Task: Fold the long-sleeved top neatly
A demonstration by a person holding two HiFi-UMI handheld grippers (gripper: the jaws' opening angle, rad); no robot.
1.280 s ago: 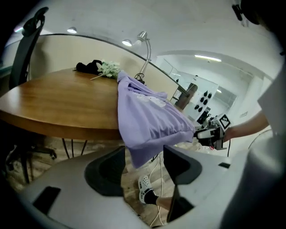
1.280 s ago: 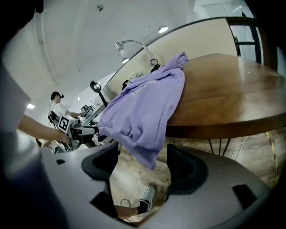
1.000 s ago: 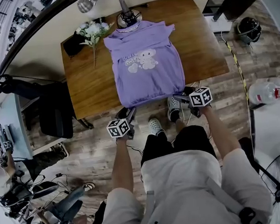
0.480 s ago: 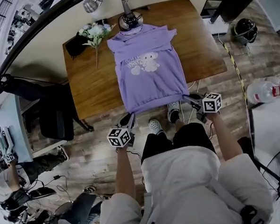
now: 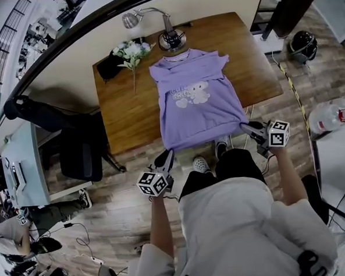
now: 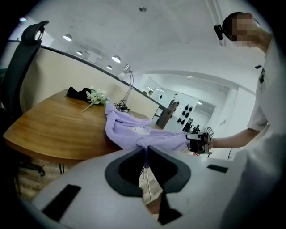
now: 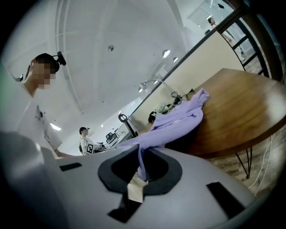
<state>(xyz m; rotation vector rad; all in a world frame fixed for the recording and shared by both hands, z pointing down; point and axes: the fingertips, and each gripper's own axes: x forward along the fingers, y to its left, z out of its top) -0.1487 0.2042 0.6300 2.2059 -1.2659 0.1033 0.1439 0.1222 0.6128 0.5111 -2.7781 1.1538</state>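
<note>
A purple long-sleeved top (image 5: 199,101) with a pale print lies front up on the wooden table (image 5: 124,108), sleeves folded under. Its hem is stretched off the near table edge between both grippers. My left gripper (image 5: 168,155) is shut on the hem's left corner; its jaws have just closed on the cloth. My right gripper (image 5: 246,126) is shut on the hem's right corner, its jaws also just closed. In the left gripper view the purple cloth (image 6: 134,129) runs into the gripper's (image 6: 145,150) jaws. In the right gripper view the cloth (image 7: 178,120) is pinched the same way by the gripper (image 7: 142,157).
At the table's far edge stand a desk lamp (image 5: 169,38), a bunch of white flowers (image 5: 131,49) and a black item (image 5: 107,68). A black office chair (image 5: 80,152) stands left of the table. On the floor to the right are a helmet (image 5: 303,42) and bottles (image 5: 334,116).
Both grippers closed on the hem corners, then rose and drew back from the table edge. The hem now hangs stretched between them off the table.
</note>
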